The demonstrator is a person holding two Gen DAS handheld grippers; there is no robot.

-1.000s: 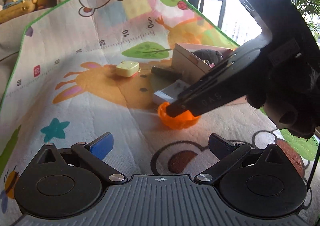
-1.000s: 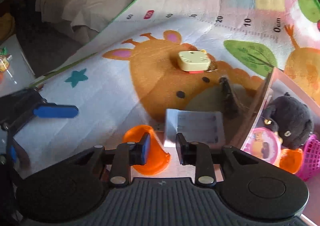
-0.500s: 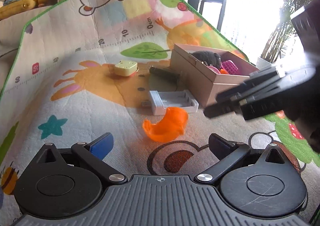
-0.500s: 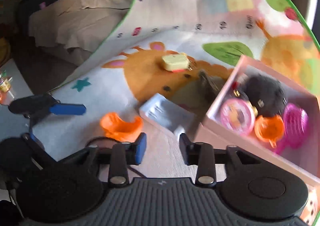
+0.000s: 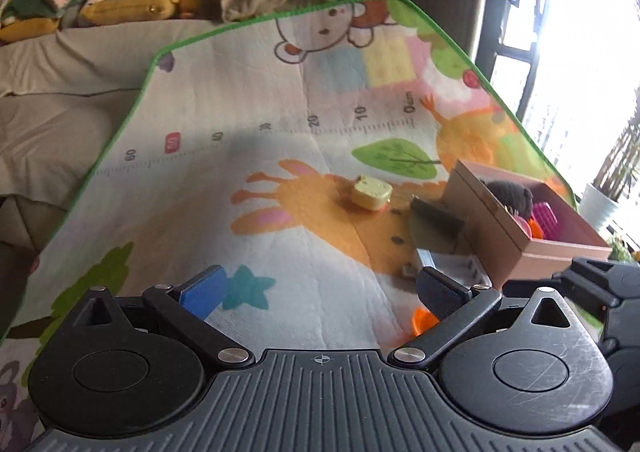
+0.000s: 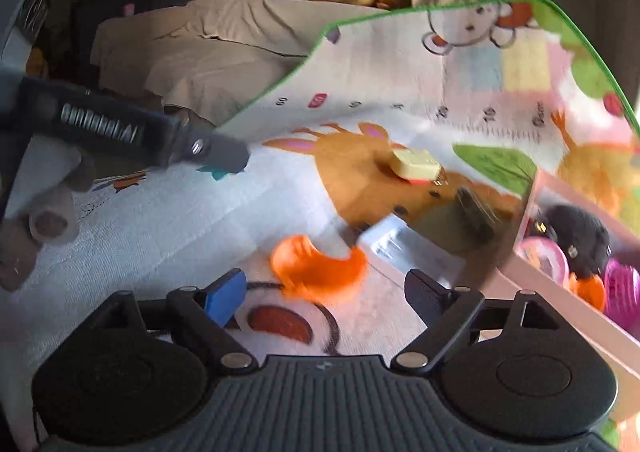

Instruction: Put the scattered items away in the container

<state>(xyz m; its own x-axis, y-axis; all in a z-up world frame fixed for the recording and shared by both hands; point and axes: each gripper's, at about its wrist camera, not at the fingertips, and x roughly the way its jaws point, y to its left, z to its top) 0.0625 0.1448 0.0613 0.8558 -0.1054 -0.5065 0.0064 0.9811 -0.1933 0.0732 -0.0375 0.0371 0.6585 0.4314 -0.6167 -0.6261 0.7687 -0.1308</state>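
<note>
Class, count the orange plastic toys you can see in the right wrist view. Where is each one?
2. One orange cup lies on the mat, just ahead of the open right tool. The other sits inside the box. More may be hidden there.

My right tongs have just been opening and are standing wide with nothing between them. The orange cup is lying on the mat just ahead, the pink box is sitting right of my right finger, and my left gripper is hovering far ahead-left.
</note>
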